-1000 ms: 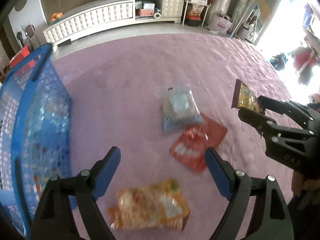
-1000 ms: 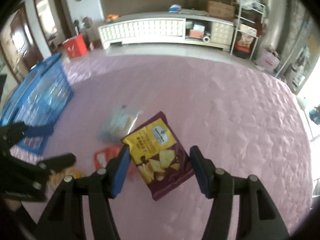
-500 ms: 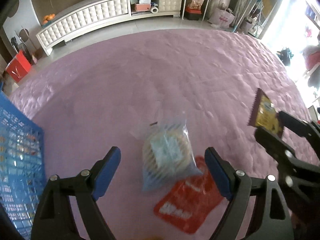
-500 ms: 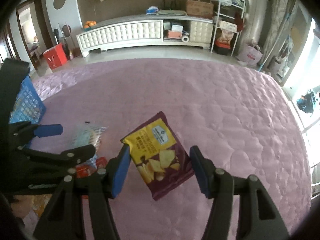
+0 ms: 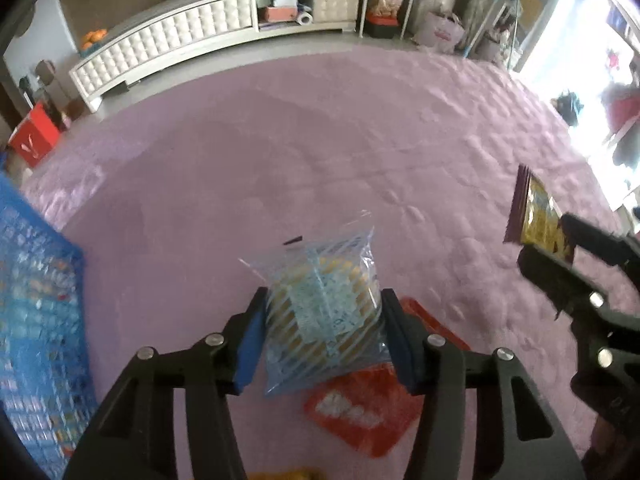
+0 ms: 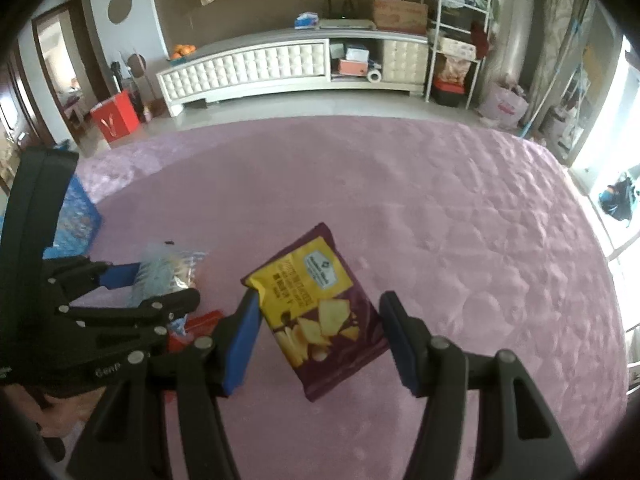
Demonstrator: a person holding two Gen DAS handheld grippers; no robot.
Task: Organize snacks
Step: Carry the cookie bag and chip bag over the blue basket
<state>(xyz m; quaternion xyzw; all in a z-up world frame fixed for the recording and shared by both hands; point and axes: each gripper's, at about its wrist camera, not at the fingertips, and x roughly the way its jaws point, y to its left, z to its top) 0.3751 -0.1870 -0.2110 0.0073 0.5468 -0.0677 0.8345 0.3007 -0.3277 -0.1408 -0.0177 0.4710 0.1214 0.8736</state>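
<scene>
Currently the left hand-held gripper (image 5: 322,330) clamps the blue striped snack bag (image 5: 324,312) above the red packet (image 5: 360,404); the right hand-held gripper (image 6: 318,342) pinches the chip bag (image 6: 320,316). Both appear light, soft, crushable: grip edges.

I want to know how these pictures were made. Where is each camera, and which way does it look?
Left wrist: sits on the left gripper, looks forward and down at the blue bag between its fingers; the right gripper shows at right.
Right wrist: sits on the right gripper, looks forward at the chips bag it holds; the left gripper shows at left.
Both share: both bags, pink cover, blue basket.
</scene>
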